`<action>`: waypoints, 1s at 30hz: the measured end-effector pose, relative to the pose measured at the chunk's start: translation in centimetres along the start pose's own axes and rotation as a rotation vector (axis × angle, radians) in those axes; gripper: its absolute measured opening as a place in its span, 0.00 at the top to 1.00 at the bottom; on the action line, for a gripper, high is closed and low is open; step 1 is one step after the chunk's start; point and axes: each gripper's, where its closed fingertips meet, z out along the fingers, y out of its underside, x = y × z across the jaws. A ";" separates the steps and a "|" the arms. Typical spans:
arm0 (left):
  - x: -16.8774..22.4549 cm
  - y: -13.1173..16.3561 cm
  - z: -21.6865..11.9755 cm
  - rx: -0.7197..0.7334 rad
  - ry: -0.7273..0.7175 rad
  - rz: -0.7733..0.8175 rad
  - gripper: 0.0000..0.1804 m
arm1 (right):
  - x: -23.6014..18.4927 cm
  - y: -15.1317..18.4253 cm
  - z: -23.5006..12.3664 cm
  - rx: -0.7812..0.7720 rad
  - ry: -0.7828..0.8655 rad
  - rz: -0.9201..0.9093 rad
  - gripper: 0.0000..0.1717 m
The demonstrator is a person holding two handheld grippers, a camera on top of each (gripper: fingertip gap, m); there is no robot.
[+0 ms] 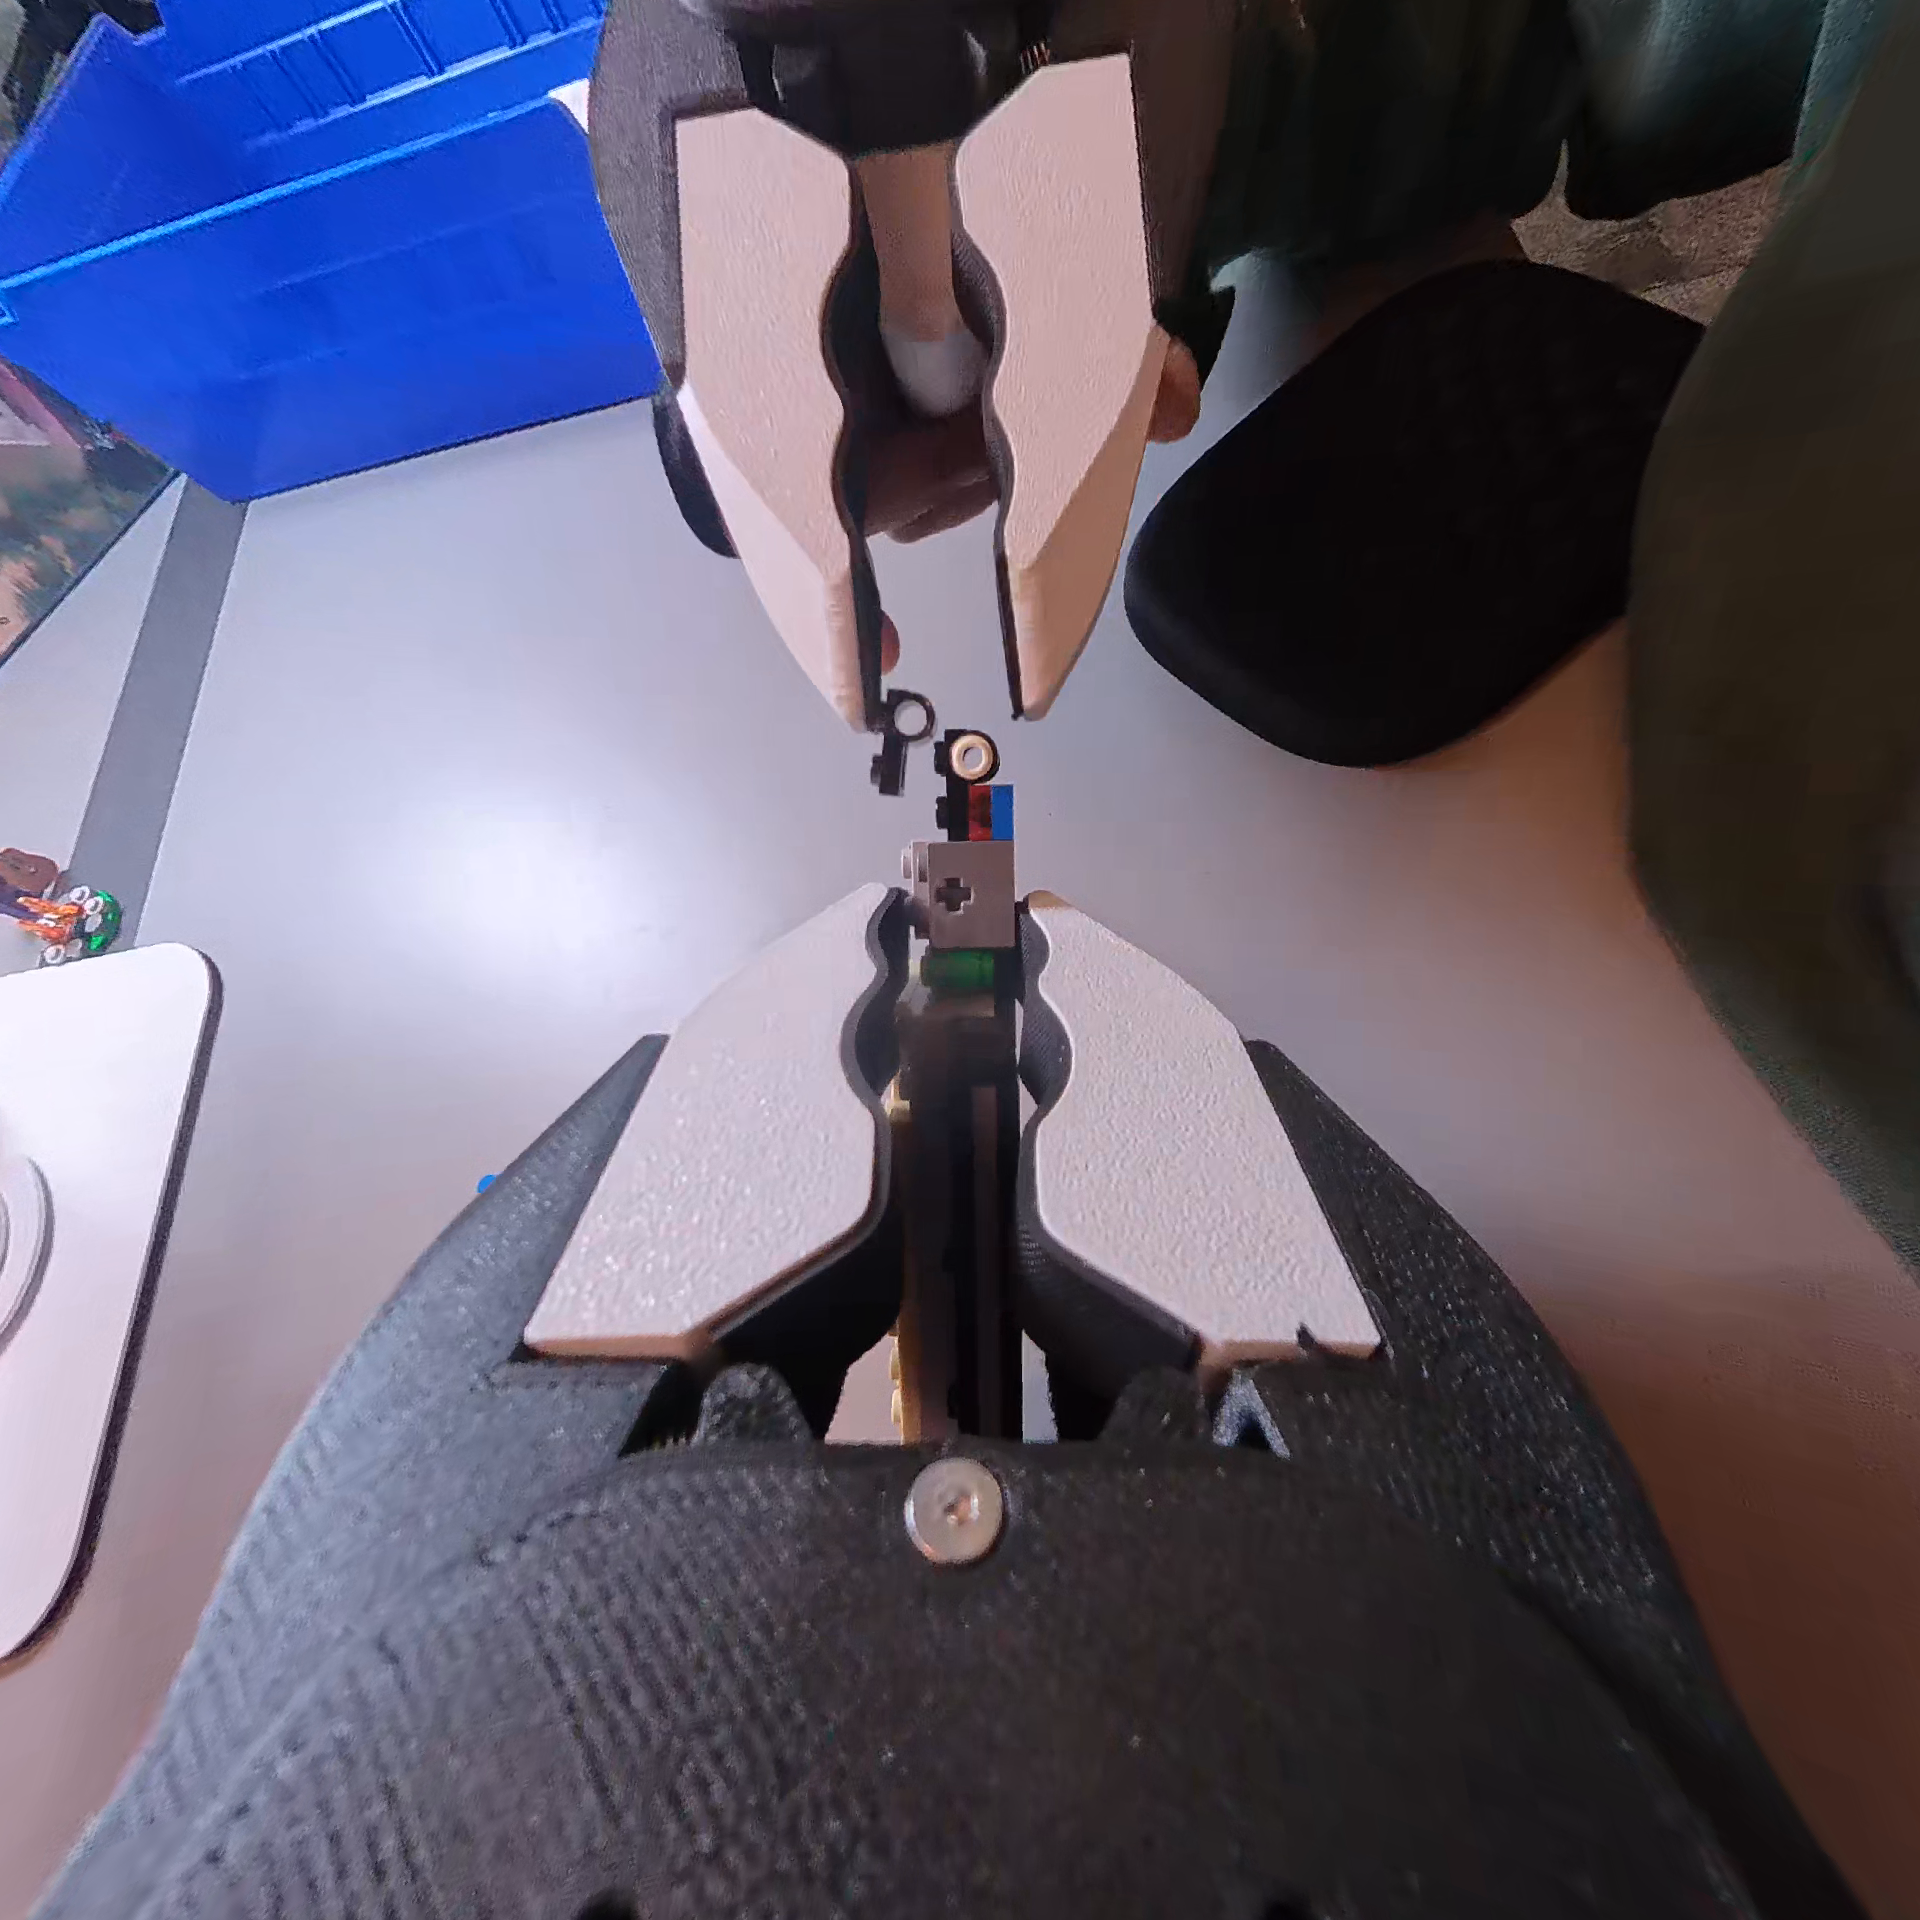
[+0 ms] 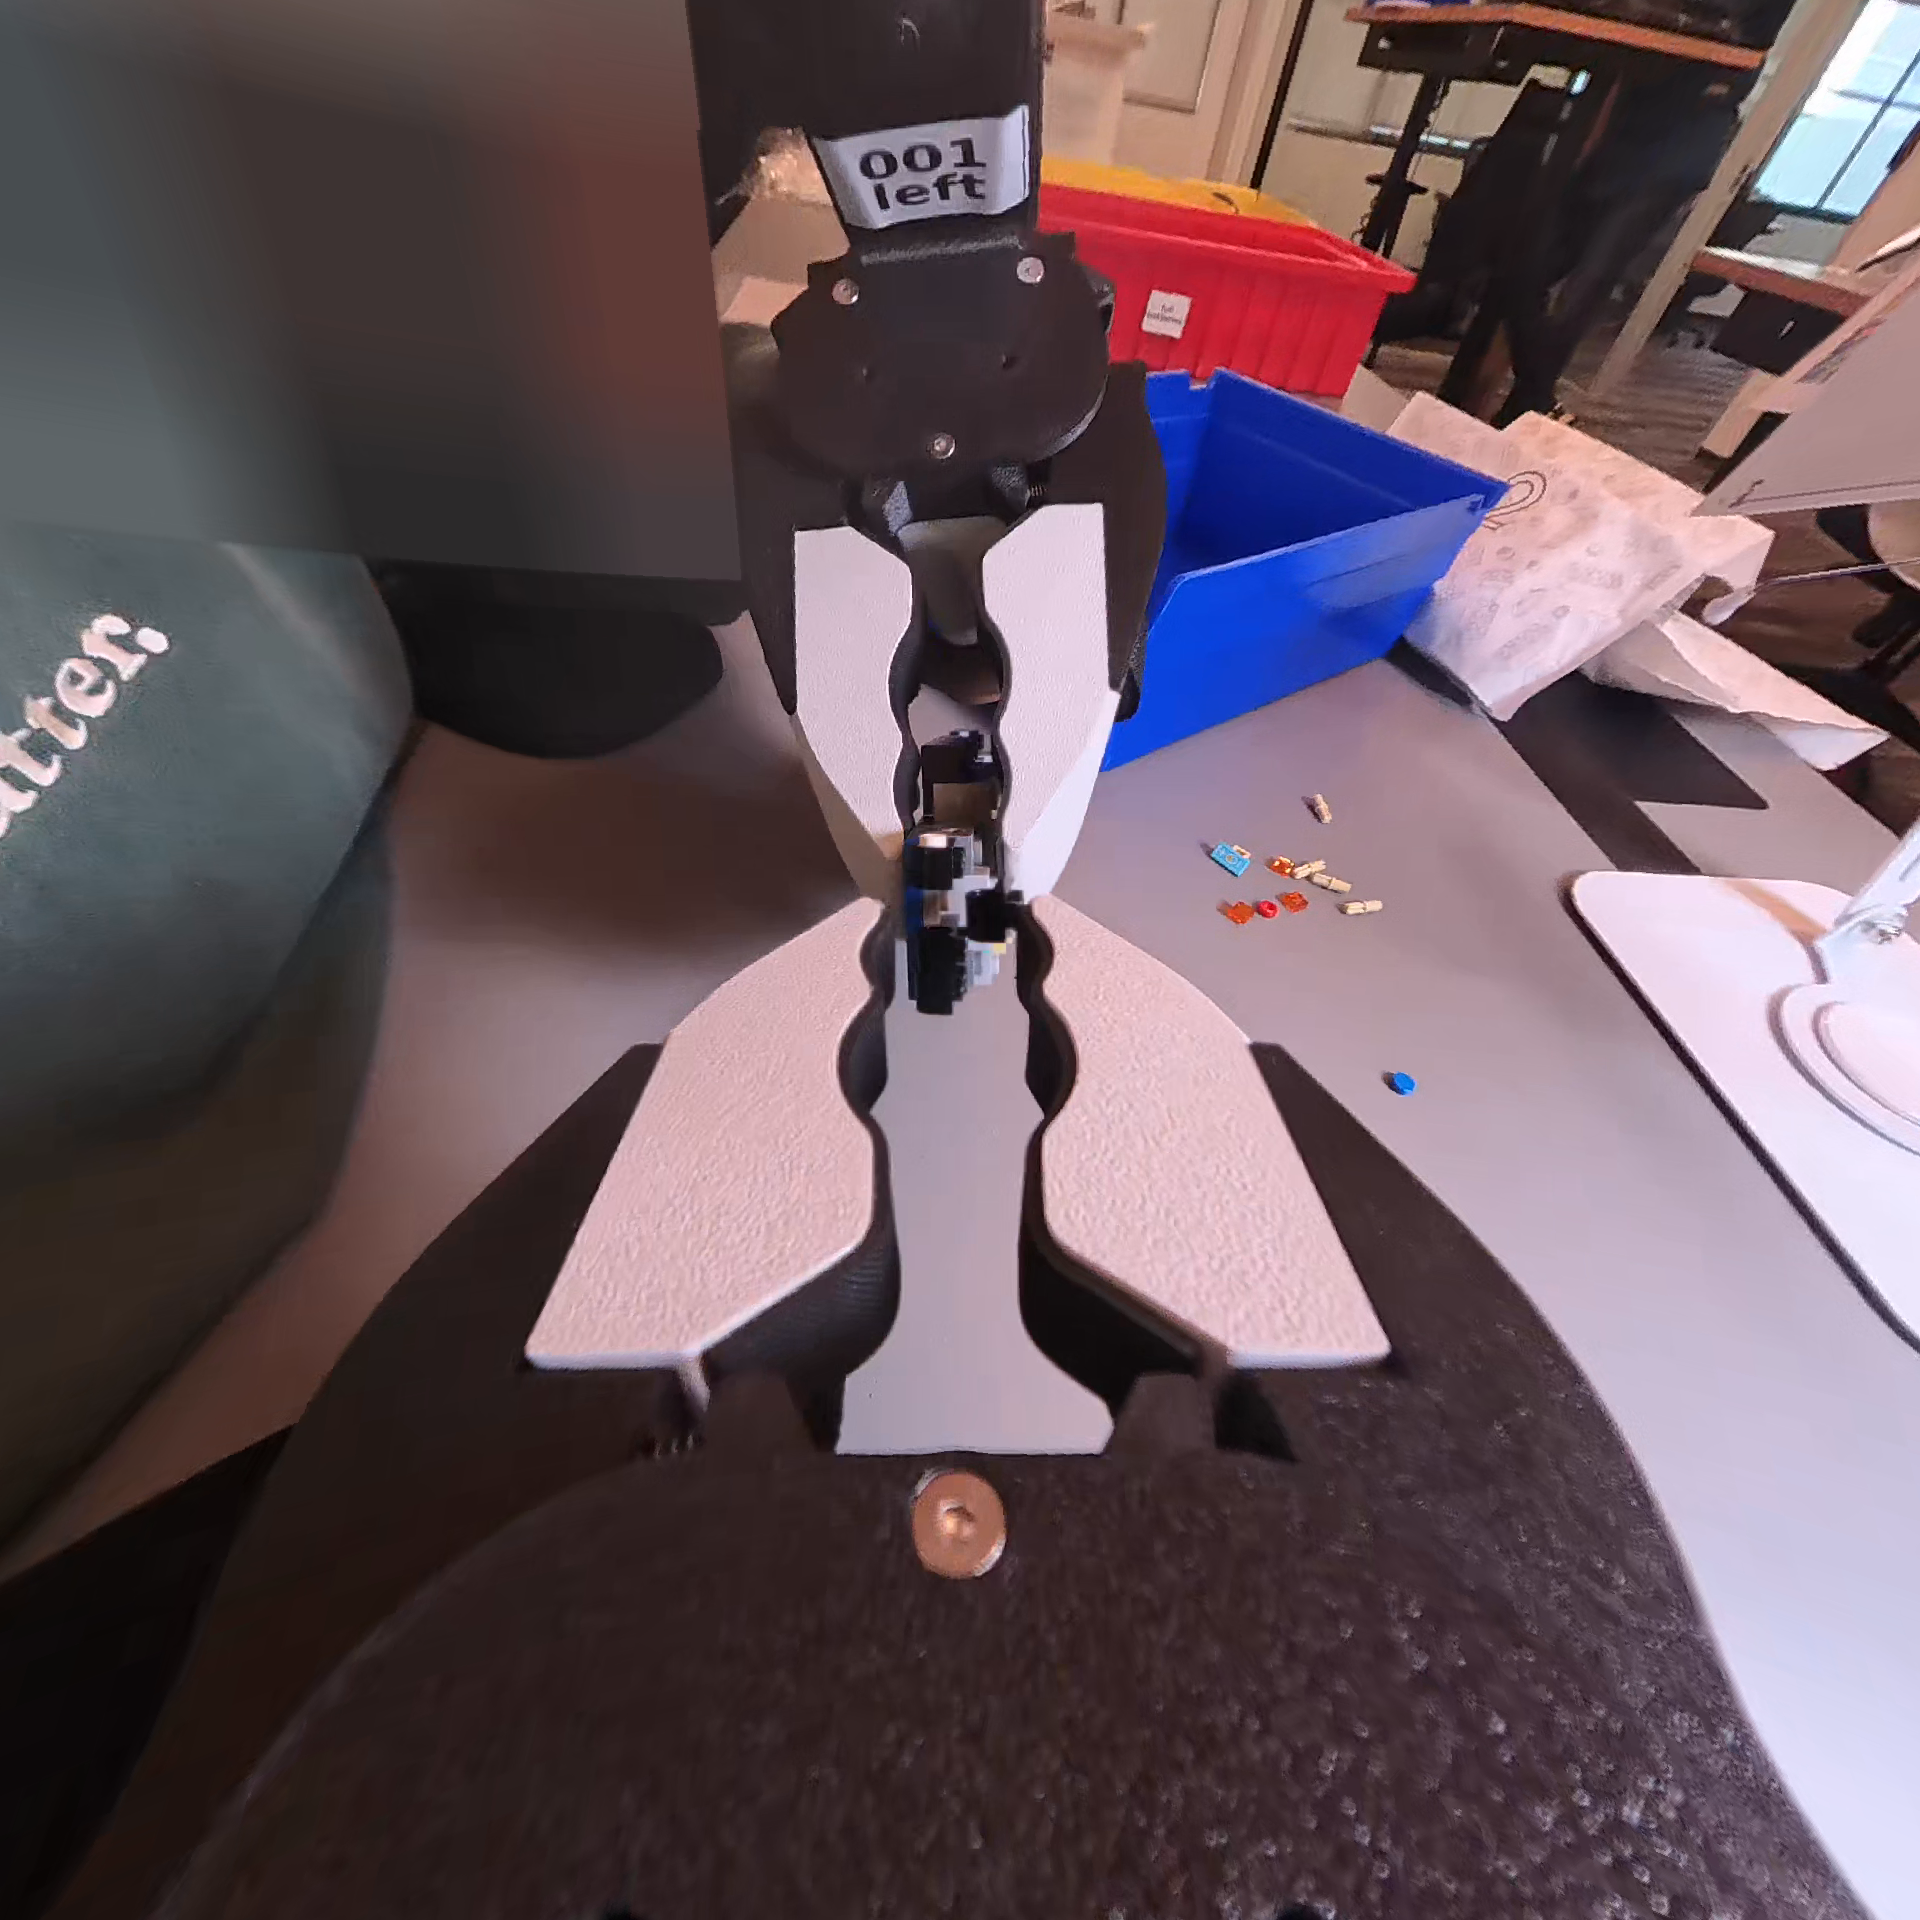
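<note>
My left gripper (image 1: pixel 961 904) is shut on a small brick assembly (image 1: pixel 969 906): a grey block with a cross hole, a green piece behind it, and black, red and blue pieces with a cream ring at its far end. My right gripper (image 1: pixel 940 715) faces it from above with its jaws apart. A small black ring piece (image 1: pixel 902 732) hangs at one of the right gripper's pads, apart from the other pad and just beside the assembly. In the right wrist view my right gripper (image 2: pixel 961 920) is open around the assembly's tip (image 2: pixel 951 935), which the left gripper (image 2: pixel 961 873) holds.
A blue bin (image 1: pixel 312 260) (image 2: pixel 1299 582) and a red bin (image 2: pixel 1226 281) stand on the grey table (image 1: pixel 468 779). Loose small bricks (image 2: pixel 1288 883), a blue stud (image 2: pixel 1400 1083), a white stand base (image 2: pixel 1766 1039) and a paper bag (image 2: pixel 1558 561) lie to the right. A black seat (image 1: pixel 1403 520) is close by. My two grippers' fingertips are within a few centimetres of each other.
</note>
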 end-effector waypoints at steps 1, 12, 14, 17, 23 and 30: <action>0.1 0.0 0.0 0.002 0.003 0.000 0.89 | 0.0 0.1 0.1 -0.008 0.000 0.001 0.88; 0.3 0.4 0.9 -0.059 -0.027 0.031 0.89 | -0.3 0.9 0.7 -0.090 0.054 -0.101 0.90; 0.4 0.6 1.0 -0.074 -0.042 0.048 0.89 | -0.3 1.1 0.7 -0.101 0.049 -0.095 0.91; 2.1 0.6 2.0 -0.083 0.017 0.099 0.89 | 0.1 1.5 0.7 -0.081 0.031 -0.017 0.96; 2.5 1.5 3.1 -0.148 0.003 0.156 0.89 | 0.0 3.4 0.4 -0.090 -0.046 0.093 0.96; 0.6 3.3 4.2 -0.201 -0.130 0.241 0.89 | 0.8 5.4 -0.1 -0.104 -0.056 0.135 0.96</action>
